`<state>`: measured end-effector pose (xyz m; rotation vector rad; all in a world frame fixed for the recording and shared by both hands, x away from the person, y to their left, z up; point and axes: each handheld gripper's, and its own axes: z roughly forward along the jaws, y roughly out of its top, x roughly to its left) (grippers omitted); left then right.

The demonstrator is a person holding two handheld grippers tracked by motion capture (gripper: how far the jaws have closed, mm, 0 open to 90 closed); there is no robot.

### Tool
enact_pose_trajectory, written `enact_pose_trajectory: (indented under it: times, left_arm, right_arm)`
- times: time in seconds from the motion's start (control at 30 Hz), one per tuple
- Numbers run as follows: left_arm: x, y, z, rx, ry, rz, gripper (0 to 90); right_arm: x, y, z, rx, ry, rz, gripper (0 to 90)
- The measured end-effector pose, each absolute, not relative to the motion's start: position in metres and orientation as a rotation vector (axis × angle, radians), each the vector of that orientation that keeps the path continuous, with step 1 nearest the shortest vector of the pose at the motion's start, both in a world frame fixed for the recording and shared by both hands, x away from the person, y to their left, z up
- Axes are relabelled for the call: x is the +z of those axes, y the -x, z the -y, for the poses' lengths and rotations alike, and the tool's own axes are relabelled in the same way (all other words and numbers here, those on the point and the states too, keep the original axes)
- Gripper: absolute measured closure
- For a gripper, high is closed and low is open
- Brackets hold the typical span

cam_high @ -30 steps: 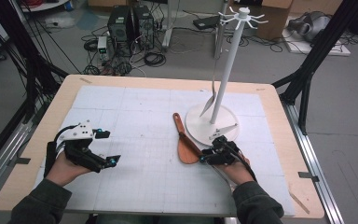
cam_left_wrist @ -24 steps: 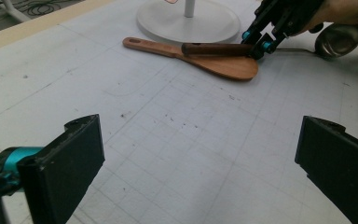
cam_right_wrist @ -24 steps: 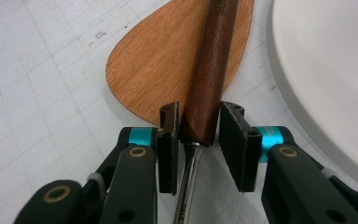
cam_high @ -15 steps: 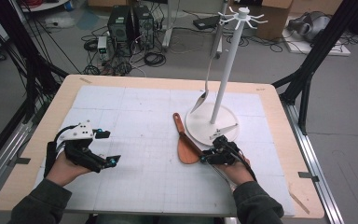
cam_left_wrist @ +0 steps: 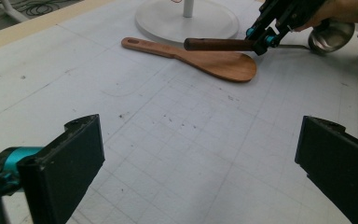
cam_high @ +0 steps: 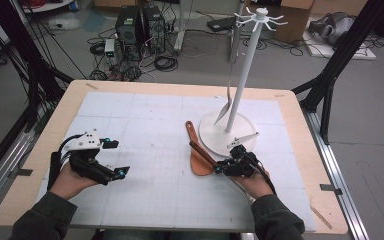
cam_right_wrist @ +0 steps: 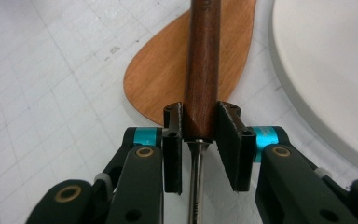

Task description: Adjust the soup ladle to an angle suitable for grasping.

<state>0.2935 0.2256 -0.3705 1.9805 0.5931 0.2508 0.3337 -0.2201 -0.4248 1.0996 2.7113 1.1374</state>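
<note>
My right gripper (cam_high: 221,168) (cam_right_wrist: 200,122) is shut on the dark wooden handle (cam_right_wrist: 204,56) (cam_left_wrist: 216,44) of a ladle, low over the mat. Behind the hand shows the ladle's metal bowl (cam_left_wrist: 331,35). Under that handle lies a light wooden spatula (cam_high: 198,161) (cam_left_wrist: 214,63) (cam_right_wrist: 154,79), flat on the mat beside the white stand's round base (cam_high: 215,131) (cam_left_wrist: 168,21) (cam_right_wrist: 326,70). A metal utensil (cam_high: 225,110) hangs from the stand's pole (cam_high: 242,75). My left gripper (cam_high: 119,157) (cam_left_wrist: 200,154) stands open at the mat's left with nothing between its jaws.
A white gridded mat (cam_high: 150,125) covers the wooden table (cam_high: 45,130). A small pale item (cam_high: 242,139) lies on the front of the stand's base. Black frame legs, cables and computer boxes stand on the floor beyond the far edge.
</note>
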Motion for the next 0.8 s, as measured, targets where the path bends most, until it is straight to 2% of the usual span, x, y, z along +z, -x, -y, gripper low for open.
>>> enact_pose_trajectory:
  times: [0.8]
  left_arm:
    - [-0.371, -0.294, -0.213, 0.231, -1.967, -0.580, 2.8]
  right_arm:
    - [-0.396, -0.316, 0.207, 1.298, -0.908, -2.659, 73.4]
